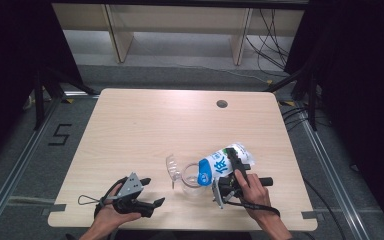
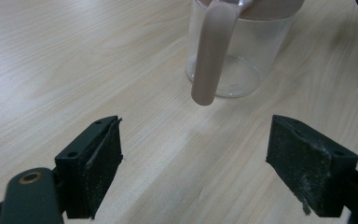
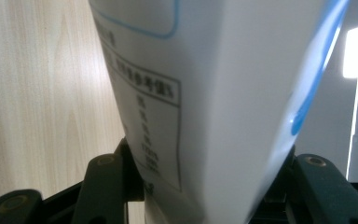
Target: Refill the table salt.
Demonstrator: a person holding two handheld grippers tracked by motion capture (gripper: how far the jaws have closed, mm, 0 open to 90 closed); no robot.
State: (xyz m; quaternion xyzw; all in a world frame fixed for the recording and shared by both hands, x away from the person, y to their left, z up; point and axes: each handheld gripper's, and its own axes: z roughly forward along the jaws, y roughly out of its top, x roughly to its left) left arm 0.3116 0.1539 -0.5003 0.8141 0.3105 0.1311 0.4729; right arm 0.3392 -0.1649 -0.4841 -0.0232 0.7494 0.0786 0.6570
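Note:
A white and blue milk pouch (image 1: 220,164) is tilted, its lower end down and to the left over a clear jug (image 1: 190,179). My right gripper (image 1: 237,167) is shut on the pouch's upper part. In the right gripper view the pouch (image 3: 205,93) sits between both jaws of the gripper (image 3: 209,177). The jug's clear lid (image 1: 171,167) stands tipped up at its left. My left gripper (image 1: 152,191) rests near the table's front left edge, open and holding nothing. In the left gripper view its jaws (image 2: 193,168) stand wide apart, facing the jug (image 2: 240,70) and its beige handle (image 2: 212,51).
The wooden table (image 1: 145,125) has a round cable hole (image 1: 222,104) at the back right. Black stand legs flank the table on both sides, and cables (image 1: 275,45) lie on the floor behind it.

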